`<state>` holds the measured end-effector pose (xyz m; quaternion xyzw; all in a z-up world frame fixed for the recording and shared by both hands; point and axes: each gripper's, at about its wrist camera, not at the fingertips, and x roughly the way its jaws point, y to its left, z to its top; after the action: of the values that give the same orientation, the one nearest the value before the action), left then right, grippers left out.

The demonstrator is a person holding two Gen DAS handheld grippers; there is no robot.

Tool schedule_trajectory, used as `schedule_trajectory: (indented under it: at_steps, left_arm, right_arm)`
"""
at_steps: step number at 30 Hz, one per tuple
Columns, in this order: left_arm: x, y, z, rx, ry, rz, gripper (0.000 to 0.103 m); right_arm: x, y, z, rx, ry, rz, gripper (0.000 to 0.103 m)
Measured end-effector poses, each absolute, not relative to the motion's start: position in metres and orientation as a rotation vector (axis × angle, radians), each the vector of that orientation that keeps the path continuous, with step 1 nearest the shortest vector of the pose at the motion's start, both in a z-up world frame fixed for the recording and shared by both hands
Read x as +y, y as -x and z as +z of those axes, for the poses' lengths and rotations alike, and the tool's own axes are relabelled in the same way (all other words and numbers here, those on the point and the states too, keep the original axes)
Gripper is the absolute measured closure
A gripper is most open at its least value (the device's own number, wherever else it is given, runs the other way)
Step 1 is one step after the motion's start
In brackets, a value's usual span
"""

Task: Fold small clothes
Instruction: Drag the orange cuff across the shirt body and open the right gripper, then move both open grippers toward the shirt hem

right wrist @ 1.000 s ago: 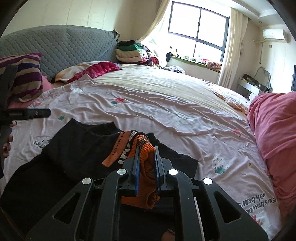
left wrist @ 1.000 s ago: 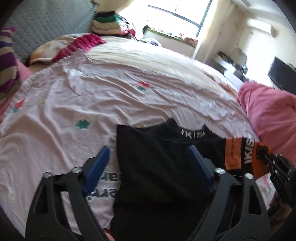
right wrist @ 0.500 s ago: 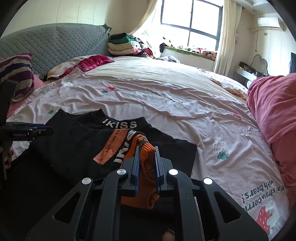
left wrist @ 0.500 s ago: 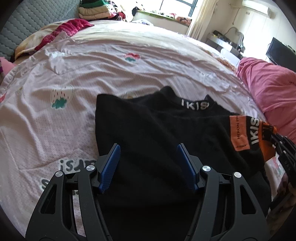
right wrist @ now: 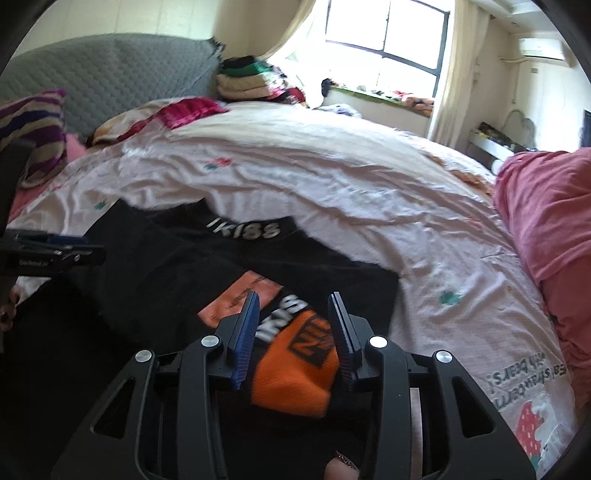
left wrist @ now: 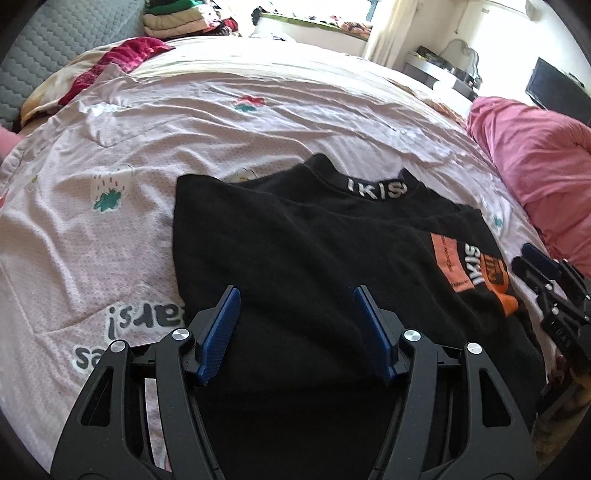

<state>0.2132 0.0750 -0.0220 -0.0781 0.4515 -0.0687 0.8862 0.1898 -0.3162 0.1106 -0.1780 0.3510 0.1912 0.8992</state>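
A black top [left wrist: 295,240] with a white-lettered collar and an orange cuff [left wrist: 508,304] lies on the pink bed sheet [left wrist: 110,155]. My left gripper [left wrist: 295,295] is open and empty, its blue pads over the top's lower body. My right gripper [right wrist: 293,299] is open, its pads either side of the orange cuff [right wrist: 299,373], which lies on the black top [right wrist: 166,266]. The right gripper also shows at the right edge of the left wrist view [left wrist: 539,258]. The left gripper shows side-on at the left edge of the right wrist view [right wrist: 55,254].
A pink quilt [left wrist: 535,162] is bunched at the right side of the bed. A grey headboard [right wrist: 110,70], a striped pillow [right wrist: 33,122] and a stack of folded clothes [right wrist: 247,81] are at the far end. A window [right wrist: 384,33] lights the room.
My right gripper has opened and let go of the orange cuff, which now lies on the top. My left gripper stays open and has moved little.
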Motion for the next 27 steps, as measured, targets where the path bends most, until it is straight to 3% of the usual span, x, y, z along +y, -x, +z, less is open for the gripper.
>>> schedule_trajectory:
  at_steps: [9, 11, 20, 27]
  left_arm:
    - [0.075, -0.210, -0.034, 0.991, 0.141, -0.140, 0.047]
    - [0.075, -0.210, -0.034, 0.993, 0.144, -0.141, 0.047]
    - [0.075, -0.208, -0.034, 0.989, 0.146, -0.136, 0.047]
    - [0.076, -0.208, -0.031, 0.988, 0.156, -0.140, 0.043]
  right_arm:
    - [-0.302, -0.197, 0.077, 0.903, 0.367, 0.429, 0.060]
    - [-0.309, -0.202, 0.068, 0.939, 0.341, 0.424, 0.054]
    - [-0.317, -0.197, 0.069, 0.942, 0.303, 0.418, 0.048]
    - [-0.325, -0.192, 0.079, 0.928, 0.262, 0.429, 0.035]
